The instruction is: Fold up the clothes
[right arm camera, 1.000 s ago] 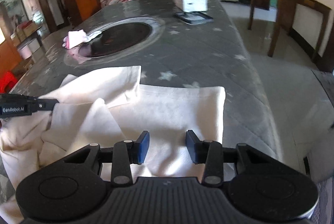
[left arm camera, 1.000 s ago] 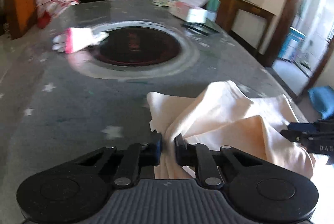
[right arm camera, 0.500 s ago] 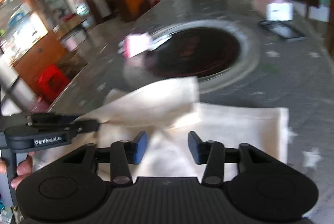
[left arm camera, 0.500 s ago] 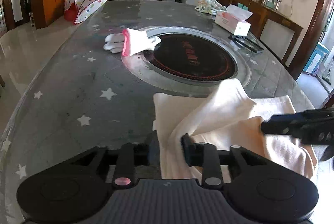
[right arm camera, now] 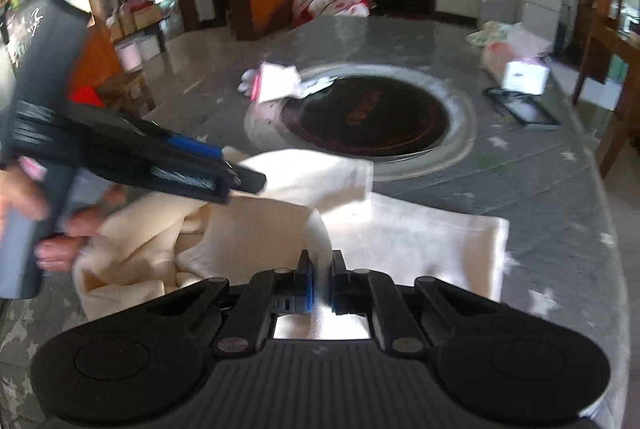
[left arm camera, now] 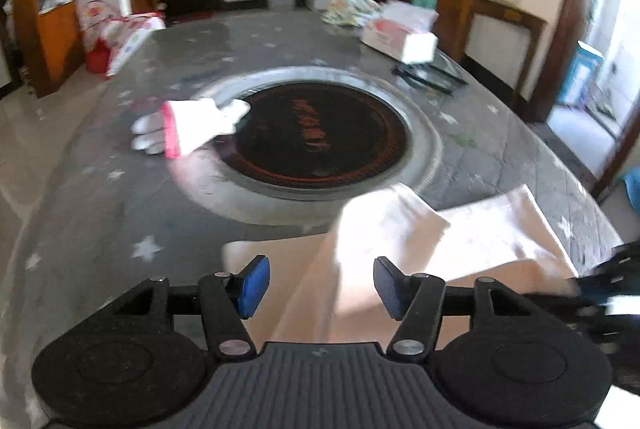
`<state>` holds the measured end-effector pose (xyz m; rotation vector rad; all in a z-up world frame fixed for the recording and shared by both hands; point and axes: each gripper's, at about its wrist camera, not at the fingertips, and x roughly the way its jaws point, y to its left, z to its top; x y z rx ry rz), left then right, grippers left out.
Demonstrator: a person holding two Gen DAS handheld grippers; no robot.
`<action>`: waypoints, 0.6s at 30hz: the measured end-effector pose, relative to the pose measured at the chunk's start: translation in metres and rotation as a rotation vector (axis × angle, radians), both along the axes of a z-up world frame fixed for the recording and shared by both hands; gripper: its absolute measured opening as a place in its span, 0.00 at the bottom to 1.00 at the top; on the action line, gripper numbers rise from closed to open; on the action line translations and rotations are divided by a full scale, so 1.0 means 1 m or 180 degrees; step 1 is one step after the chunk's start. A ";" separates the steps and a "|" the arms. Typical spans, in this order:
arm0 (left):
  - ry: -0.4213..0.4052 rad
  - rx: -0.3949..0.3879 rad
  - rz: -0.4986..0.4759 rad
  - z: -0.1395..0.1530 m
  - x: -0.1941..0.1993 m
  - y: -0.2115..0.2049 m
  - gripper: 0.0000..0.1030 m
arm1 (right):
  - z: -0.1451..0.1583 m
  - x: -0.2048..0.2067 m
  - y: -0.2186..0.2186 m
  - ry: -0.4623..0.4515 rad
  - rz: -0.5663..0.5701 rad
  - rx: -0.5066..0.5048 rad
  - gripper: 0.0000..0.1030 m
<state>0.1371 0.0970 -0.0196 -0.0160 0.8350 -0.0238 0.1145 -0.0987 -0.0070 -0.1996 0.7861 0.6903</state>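
A cream garment (left arm camera: pixel 400 241) lies rumpled and partly folded on the near end of the grey star-patterned table (left arm camera: pixel 100 229). It also shows in the right wrist view (right arm camera: pixel 400 241). My left gripper (left arm camera: pixel 318 287) is open and empty, just above the garment's near left part. It also shows from the side in the right wrist view (right arm camera: pixel 240 177), held in a hand. My right gripper (right arm camera: pixel 320 279) is shut on a raised pinch of the cream garment.
A round dark hotplate (left arm camera: pixel 320 137) with a metal rim is set in the table's middle. A white and pink glove (left arm camera: pixel 184 129) lies at its left. A tissue box (left arm camera: pixel 400 37) and a dark flat frame (left arm camera: pixel 428 75) lie at the far right.
My left gripper has opened and let go of the garment. My right gripper has shut on a fold of the garment, and both views have swung.
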 end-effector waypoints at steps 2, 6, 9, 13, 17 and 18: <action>0.0062 0.0038 -0.0076 -0.007 0.004 -0.004 0.27 | 0.007 -0.008 -0.019 -0.0044 -0.0150 0.0055 0.06; 0.0069 -0.0007 0.0059 -0.010 -0.006 0.002 0.09 | 0.017 -0.027 -0.065 -0.0158 -0.0569 0.0168 0.06; -0.0044 -0.0081 0.0224 -0.001 -0.026 0.012 0.06 | 0.019 -0.045 -0.103 -0.0213 -0.0957 0.0275 0.06; -0.0274 -0.0128 0.0553 0.017 -0.071 0.033 0.06 | 0.012 -0.074 -0.152 -0.0216 -0.1460 0.0364 0.07; -0.0398 -0.0235 0.0910 0.026 -0.123 0.056 0.05 | -0.004 -0.092 -0.179 -0.0054 -0.1718 0.0338 0.17; -0.0410 -0.0203 0.0998 0.026 -0.137 0.061 0.05 | -0.006 -0.095 -0.184 -0.0008 -0.1756 0.0358 0.18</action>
